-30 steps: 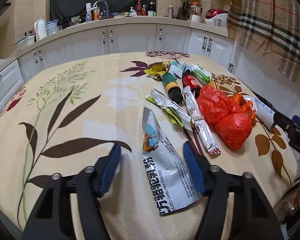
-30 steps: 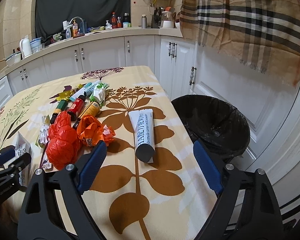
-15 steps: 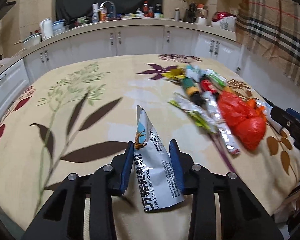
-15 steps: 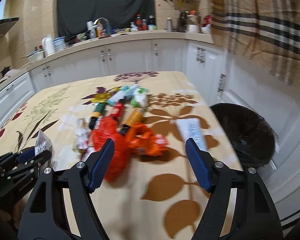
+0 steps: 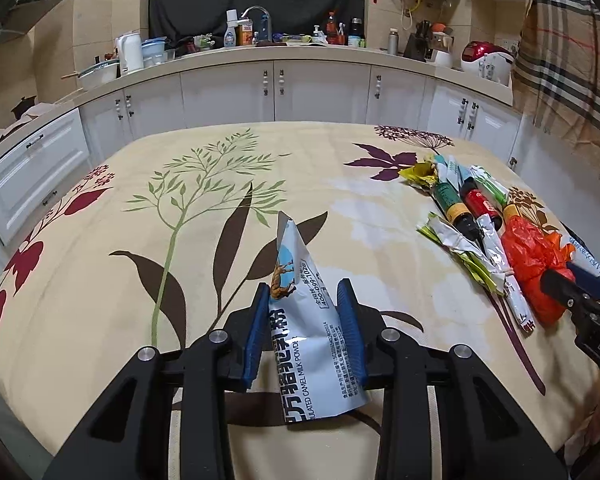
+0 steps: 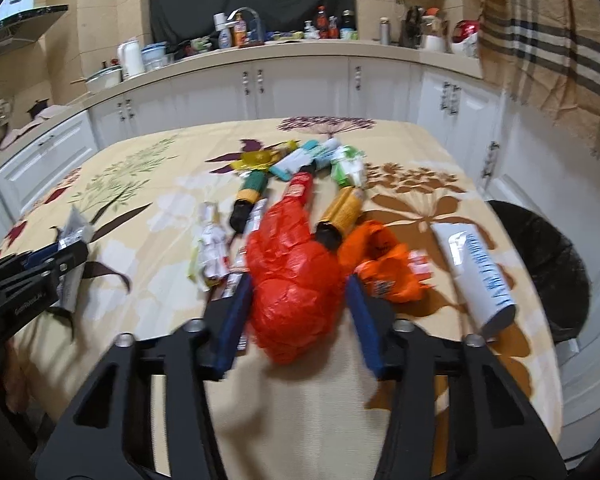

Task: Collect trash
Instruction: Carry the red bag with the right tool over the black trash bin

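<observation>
1. Left wrist view: your left gripper (image 5: 305, 330) was wide around the camel milk powder sachet (image 5: 309, 332) a sec ago; now the jaws are narrow with both blue pads pressed on its sides. Sachet bowed up, pointed end sticking out fwd over the tablecloth (image 5: 100, 264). Looks like a firm pinch, ready to carry.

2. Right wrist view: your right gripper (image 6: 296, 294) has swung off the white tube (image 6: 478, 268) and over to the red plastic bag (image 6: 296, 268). Jaws closing now, bag between them; frame blurred, pads look right at its sides but can't confirm bite yet. Counting it as not gripped.

3. Rest of trash not touched: orange bag (image 6: 384, 264) just beside the red one, bottles and wrappers in a row behind, white tube near the table's right edge.

4. Bin (image 6: 540, 264) w/ black liner sits on the floor off the right edge, nearest your right hand.

5. Meaning for task: 1 item secured, 2nd mid-grab, nothing in bin yet. Red bag is soft, so it may slip or drag the neighbouring wrapper (image 6: 236, 268) — check before lifting.
</observation>
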Available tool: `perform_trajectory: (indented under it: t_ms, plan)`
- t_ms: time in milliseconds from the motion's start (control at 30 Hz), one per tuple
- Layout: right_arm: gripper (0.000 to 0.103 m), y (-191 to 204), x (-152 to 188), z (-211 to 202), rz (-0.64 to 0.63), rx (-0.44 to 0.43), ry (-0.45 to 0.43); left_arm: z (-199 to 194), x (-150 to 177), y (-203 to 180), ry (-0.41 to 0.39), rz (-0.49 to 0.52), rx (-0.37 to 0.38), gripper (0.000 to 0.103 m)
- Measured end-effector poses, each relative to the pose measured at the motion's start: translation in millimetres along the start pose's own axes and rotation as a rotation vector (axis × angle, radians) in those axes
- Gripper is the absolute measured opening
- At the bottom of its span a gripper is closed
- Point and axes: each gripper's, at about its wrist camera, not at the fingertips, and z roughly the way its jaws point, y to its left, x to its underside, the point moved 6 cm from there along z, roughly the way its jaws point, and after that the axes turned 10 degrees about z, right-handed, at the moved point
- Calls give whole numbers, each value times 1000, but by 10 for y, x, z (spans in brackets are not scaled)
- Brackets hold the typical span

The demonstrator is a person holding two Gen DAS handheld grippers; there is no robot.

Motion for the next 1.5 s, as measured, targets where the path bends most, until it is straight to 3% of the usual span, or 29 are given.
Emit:
perform_trajectory:
  t_ms: [267,533,700,933,1133,1500]
  plan:
    - [31,41,-29,-84,-5,-12,-27,-53,-29,11,-16,-2,0,34]
    - [31,10,-289,-453,10,-39,-136,-213,-265,-167,-78,24,32,34]
    - [31,-173,-486,-650,34,-7,-211,-256,-487,-434,-120,51,84,34]
    - [31,-866,-724,-761,109,148,-291,-263,-894,-1026,-194,119,193,34]
    - [31,-1577,-829,-681,175,292,-312,-212,-1292,-1758,-266,208,302,34]
    - [31,-2462,-878,-406,260,425,-297,129,-1668,-3006,-278,359,417,34]
